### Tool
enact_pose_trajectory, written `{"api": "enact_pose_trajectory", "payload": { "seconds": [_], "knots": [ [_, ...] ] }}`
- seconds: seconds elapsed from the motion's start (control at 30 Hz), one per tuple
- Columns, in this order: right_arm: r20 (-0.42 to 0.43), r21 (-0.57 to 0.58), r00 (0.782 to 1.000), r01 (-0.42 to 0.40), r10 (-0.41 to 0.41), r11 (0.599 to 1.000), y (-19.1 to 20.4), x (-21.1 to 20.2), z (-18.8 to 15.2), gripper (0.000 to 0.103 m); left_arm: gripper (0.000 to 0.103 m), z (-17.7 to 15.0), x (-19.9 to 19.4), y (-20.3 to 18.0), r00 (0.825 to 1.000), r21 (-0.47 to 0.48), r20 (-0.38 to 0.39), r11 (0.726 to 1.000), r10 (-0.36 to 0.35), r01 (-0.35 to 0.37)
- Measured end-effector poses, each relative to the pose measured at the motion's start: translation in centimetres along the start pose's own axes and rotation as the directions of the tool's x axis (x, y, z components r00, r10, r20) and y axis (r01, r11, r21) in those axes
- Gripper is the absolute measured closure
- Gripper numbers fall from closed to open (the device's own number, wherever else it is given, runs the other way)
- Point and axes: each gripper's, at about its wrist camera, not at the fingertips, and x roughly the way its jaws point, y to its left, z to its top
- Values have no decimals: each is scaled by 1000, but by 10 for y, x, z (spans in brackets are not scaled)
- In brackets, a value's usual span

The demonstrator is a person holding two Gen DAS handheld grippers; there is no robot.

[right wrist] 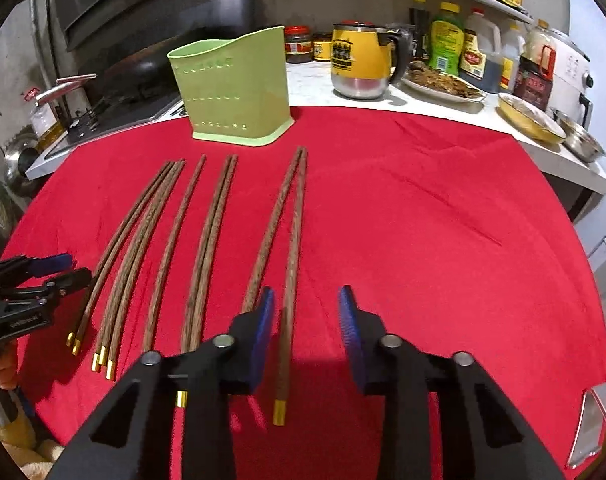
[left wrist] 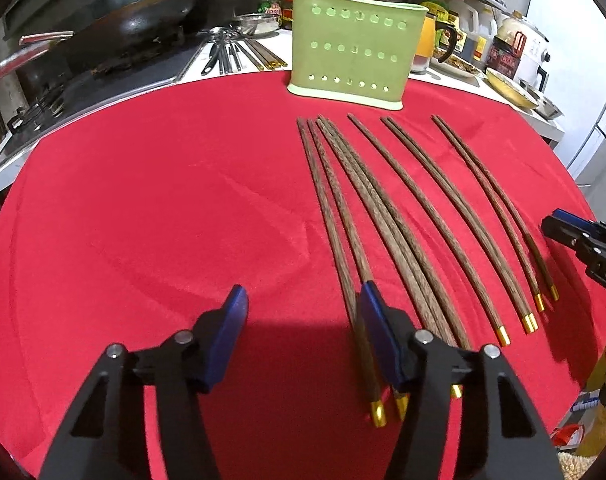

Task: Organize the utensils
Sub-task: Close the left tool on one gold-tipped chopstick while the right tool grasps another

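Several dark wooden chopsticks (left wrist: 387,216) with gold ends lie side by side on a red cloth (left wrist: 151,200), also in the right wrist view (right wrist: 211,240). A green perforated utensil holder (left wrist: 355,46) stands upright at the cloth's far edge, also in the right wrist view (right wrist: 235,88). My left gripper (left wrist: 303,320) is open and empty, low over the cloth, its right finger over the leftmost chopsticks. My right gripper (right wrist: 306,320) is open and empty, with the rightmost chopstick (right wrist: 290,280) between its fingers. Each gripper shows at the edge of the other's view.
A stove with a dark wok (left wrist: 143,20) is at the back left. Metal utensils (left wrist: 231,54) lie on the white counter behind the cloth. A yellow mug (right wrist: 363,62), bottles (right wrist: 447,40), plates and bowls (right wrist: 531,122) stand at the back right.
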Motion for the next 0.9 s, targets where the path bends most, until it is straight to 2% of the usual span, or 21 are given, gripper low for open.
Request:
{"api": "enact_pose_trajectory", "payload": {
  "seconds": [0.17, 0.27, 0.4, 0.5, 0.6, 0.77, 0.87, 0.9],
  "knots": [
    [-14, -8, 1000, -10, 10, 1000, 2, 8, 2, 76, 47, 3, 7, -7, 1000, 32, -7, 999, 29, -29],
    [-30, -17, 999, 16, -17, 1000, 3, 15, 2, 76, 51, 5, 9, -9, 998, 53, -5, 996, 69, -68],
    [-36, -55, 999, 3, -5, 998, 11, 21, 3, 76, 62, 7, 9, -4, 997, 53, 0, 996, 74, -74],
    [-55, -83, 998, 8, -12, 997, 17, 27, 0, 87, 70, 4, 7, 1, 997, 67, 12, 995, 77, -77],
    [-46, -87, 998, 27, -31, 996, 16, 24, -5, 95, 71, -1, 4, 7, 997, 70, 19, 994, 78, -79],
    [-38, -32, 998, 51, -52, 998, -2, 11, -20, 93, 71, -14, -5, 24, 997, 51, 28, 996, 72, -73],
    [-29, -6, 999, 32, -32, 999, -9, 2, -32, 89, 71, -29, -16, 30, 999, 46, 46, 999, -11, 9],
    [-24, -4, 999, 28, -28, 1000, -9, -2, -37, 82, 70, -36, -20, 29, 998, 56, 50, 998, -28, 25]
  ]
}}
